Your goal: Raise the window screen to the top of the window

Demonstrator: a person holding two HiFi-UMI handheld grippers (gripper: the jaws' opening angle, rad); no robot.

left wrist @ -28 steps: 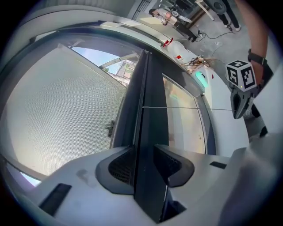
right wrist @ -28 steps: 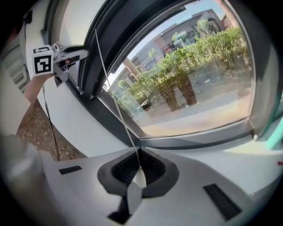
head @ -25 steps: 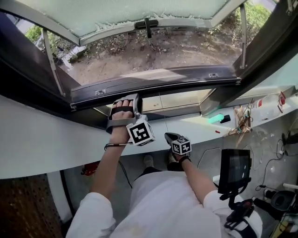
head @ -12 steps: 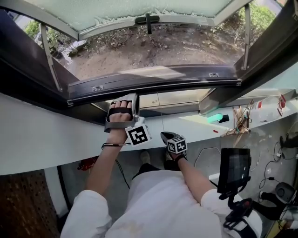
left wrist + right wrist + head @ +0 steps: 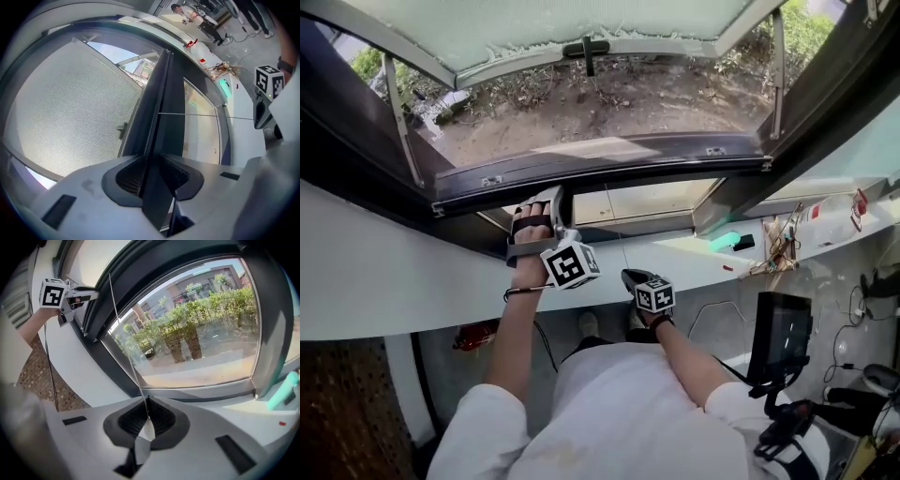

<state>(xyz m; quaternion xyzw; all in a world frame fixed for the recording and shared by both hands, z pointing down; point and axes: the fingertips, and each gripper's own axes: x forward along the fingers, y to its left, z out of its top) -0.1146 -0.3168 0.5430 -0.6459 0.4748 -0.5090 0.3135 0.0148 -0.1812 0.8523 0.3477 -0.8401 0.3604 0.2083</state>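
Dark bar [image 5: 159, 117] in just-closing left claw [image 5: 152, 176]; right claw [image 5: 145, 420] pinches cord [image 5: 124, 343].

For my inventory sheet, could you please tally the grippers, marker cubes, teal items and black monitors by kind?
Grippers: 2, the left gripper, whose jaws have just been closing on a dark bar, and the right gripper.
Marker cubes: 2
Teal item: 1
Black monitor: 1
Total: 6

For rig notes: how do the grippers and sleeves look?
The left gripper and right gripper are grey, with dark pads and a patterned marker cube. Black straps cross the left hand; sleeves are white. The left jaws have just been closing on the dark bar.
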